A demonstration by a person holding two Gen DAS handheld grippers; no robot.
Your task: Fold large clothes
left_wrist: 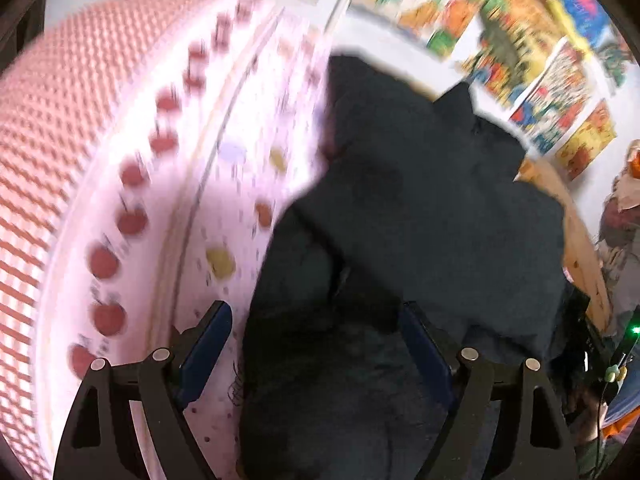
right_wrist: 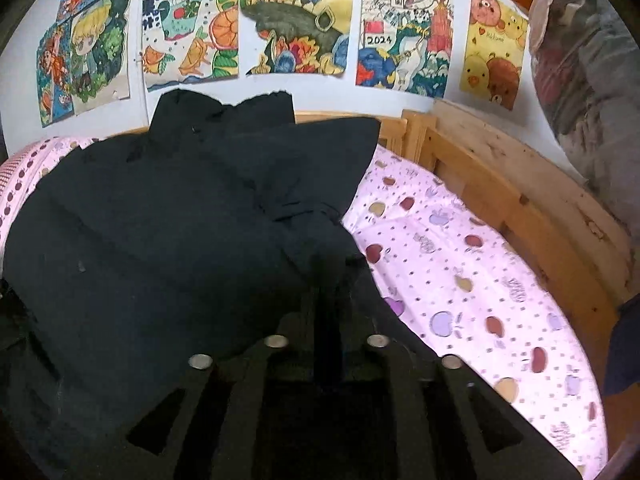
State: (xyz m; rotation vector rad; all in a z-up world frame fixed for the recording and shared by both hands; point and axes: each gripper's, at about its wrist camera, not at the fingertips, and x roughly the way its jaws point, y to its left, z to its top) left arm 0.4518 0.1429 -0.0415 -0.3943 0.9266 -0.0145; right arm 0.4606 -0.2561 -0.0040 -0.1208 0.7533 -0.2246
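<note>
Coat [right_wrist: 172, 232] sprawls dark across the bed [right_wrist: 460, 280], running long toward the wall, my right gripper [right_wrist: 330, 280] pinched shut on its near hem, left gripper [left_wrist: 316, 344] gaping empty over its edge.

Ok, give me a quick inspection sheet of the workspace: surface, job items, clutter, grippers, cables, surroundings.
Surface: pink apple-print bedsheet on a bed with a pale wooden frame.
Job's things: large black garment, partly folded, lying rumpled across the sheet.
Clutter: bulging clear plastic bag at the far right corner.
Grippers: left gripper open, fingers straddling black cloth; right gripper shut on the garment's edge.
Cables: thin wire beside a green light.
Surroundings: colourful children's drawings on the white wall.
</note>
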